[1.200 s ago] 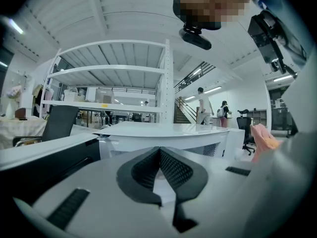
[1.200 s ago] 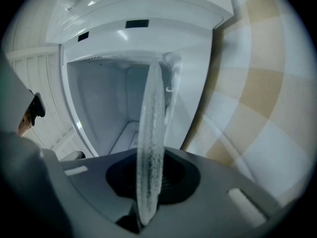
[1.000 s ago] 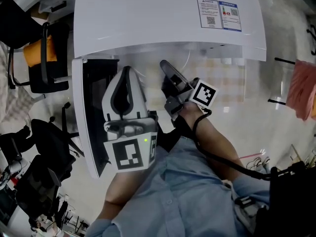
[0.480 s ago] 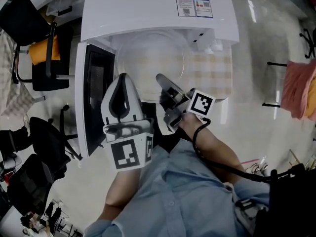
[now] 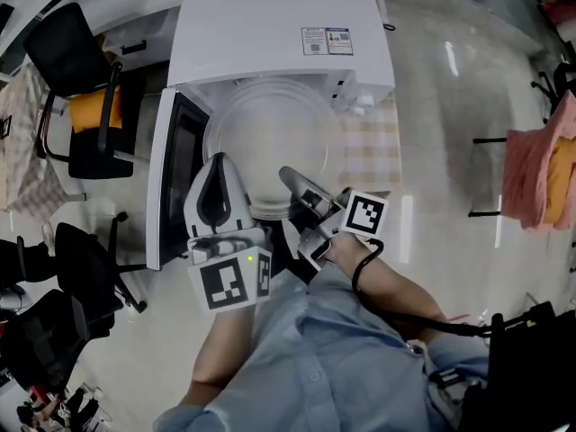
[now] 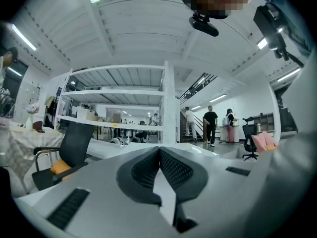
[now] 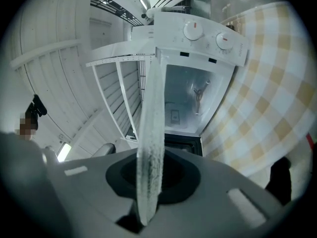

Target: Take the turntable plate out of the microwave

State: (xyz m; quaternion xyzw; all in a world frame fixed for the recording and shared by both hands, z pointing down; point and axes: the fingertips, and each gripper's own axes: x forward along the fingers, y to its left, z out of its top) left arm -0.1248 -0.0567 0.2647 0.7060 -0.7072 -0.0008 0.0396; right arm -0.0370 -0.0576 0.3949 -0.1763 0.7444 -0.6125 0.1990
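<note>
Turntable plate (image 5: 270, 138) is hanging just in front of the open microwave (image 5: 270, 34), the right tongs (image 7: 151, 180) gripping its near rim; the left tongs (image 6: 159, 155) are hovering closed and empty beside the microwave's door (image 5: 175, 183).

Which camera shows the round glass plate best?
The head view: the whole round glass plate shows from above, in front of the open microwave, its near rim pinched by the right gripper. The right gripper view shows the glass plate only edge-on between the jaws. The left gripper view doesn't show it.
</note>
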